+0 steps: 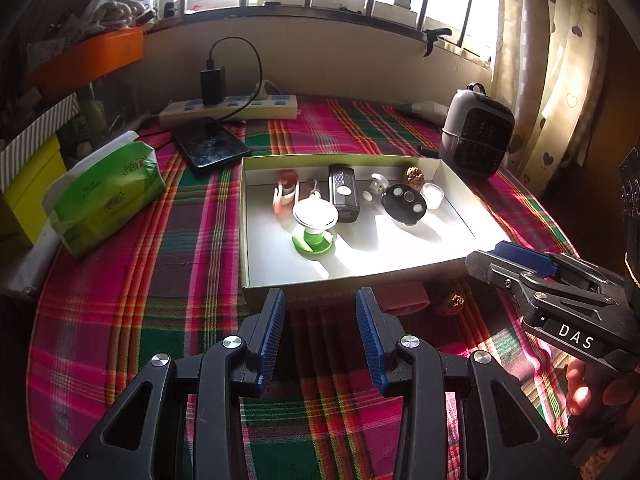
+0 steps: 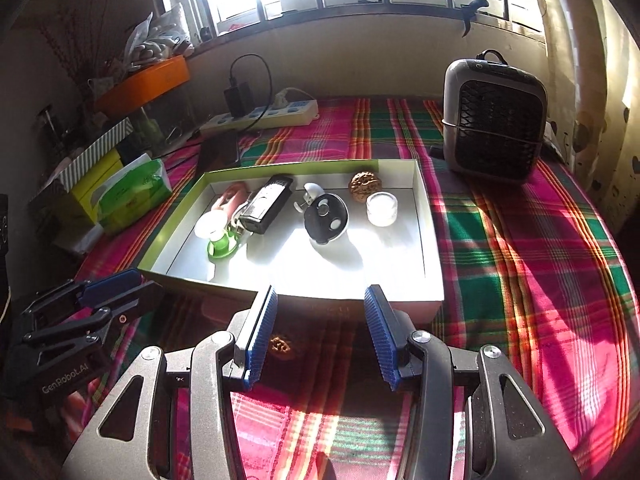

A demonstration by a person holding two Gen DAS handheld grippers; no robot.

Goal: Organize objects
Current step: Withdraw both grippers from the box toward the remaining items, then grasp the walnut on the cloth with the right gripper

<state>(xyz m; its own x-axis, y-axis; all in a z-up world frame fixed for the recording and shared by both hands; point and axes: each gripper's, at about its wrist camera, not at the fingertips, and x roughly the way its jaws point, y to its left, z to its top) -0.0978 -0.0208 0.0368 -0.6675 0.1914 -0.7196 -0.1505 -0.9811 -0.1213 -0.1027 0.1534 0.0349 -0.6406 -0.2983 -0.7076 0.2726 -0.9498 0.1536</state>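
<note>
A shallow white box (image 1: 400, 248) (image 2: 320, 264) lies on the plaid cloth. In it are a green-and-white stand (image 1: 312, 224), a black device (image 1: 343, 196), a black oval lid (image 1: 404, 202), a walnut (image 2: 365, 186), a small white cup (image 2: 382, 208) and a pink item (image 1: 286, 196). Before the box's near wall, in shade, lie a pinkish block (image 1: 402, 298) and a second walnut (image 1: 452, 300) (image 2: 280, 345). My left gripper (image 1: 320, 300) is open and empty, just short of the box. My right gripper (image 2: 320, 300) (image 1: 520, 268) is open above that walnut, its pads apart from it.
A grey fan heater (image 2: 494, 120) stands at the back right. A green tissue pack (image 1: 108, 192), a phone (image 1: 210, 146) and a power strip (image 1: 228, 108) with a charger lie to the left and behind. Stacked boxes line the left edge. A hand (image 1: 588, 388) holds the right gripper.
</note>
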